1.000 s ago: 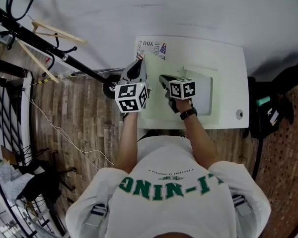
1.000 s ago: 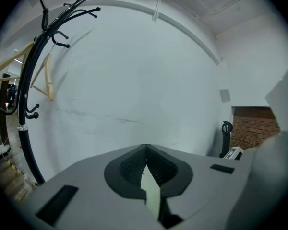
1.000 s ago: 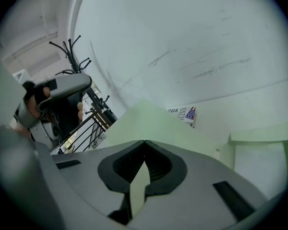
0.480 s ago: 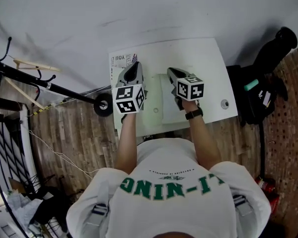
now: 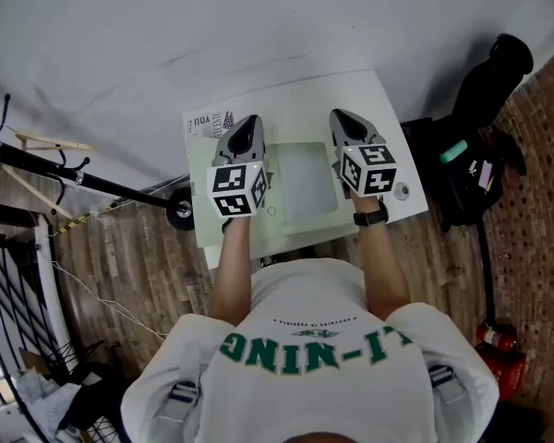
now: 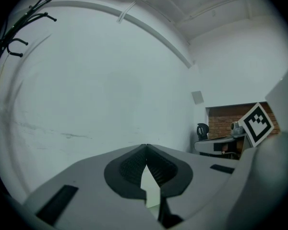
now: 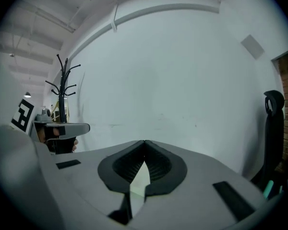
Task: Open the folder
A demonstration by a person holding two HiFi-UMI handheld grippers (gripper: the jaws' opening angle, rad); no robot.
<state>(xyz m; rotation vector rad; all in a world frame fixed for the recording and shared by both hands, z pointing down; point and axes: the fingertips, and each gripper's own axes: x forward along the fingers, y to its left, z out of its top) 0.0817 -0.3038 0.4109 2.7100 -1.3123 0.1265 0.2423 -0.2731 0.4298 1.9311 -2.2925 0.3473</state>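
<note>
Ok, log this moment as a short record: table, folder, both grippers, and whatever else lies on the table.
table: white table against a pale wall
folder: pale folder, flat on the table between the two grippers; held by neither
folder open or closed: cannot tell
left gripper: left gripper, jaws together, nothing between them, facing the wall
right gripper: right gripper, jaws together, nothing between them, facing the wall
other: printed sheet at the far left corner; small round fitting near the right edge
</note>
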